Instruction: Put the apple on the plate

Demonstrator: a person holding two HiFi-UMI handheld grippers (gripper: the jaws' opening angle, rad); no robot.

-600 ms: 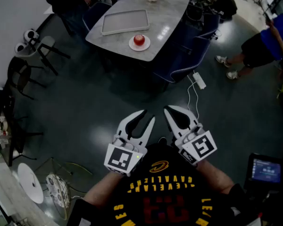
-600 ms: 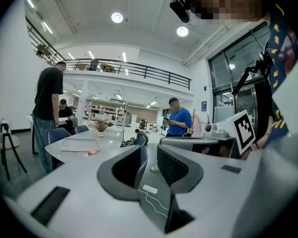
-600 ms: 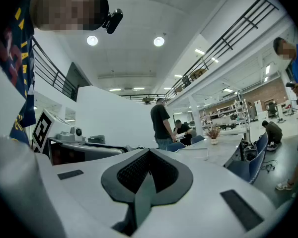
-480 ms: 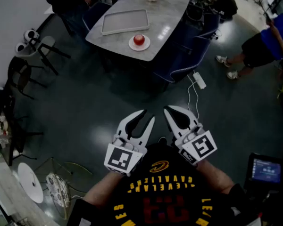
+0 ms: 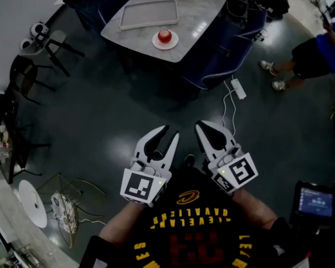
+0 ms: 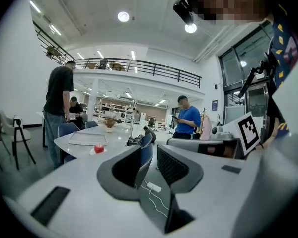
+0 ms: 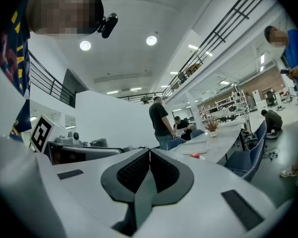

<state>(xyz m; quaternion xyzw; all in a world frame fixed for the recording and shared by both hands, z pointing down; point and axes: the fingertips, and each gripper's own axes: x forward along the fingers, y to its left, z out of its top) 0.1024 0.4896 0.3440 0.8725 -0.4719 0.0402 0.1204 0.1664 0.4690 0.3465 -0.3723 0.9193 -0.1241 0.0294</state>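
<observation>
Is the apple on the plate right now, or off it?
On it. The red apple sits in the middle of the white plate on the grey table.
</observation>
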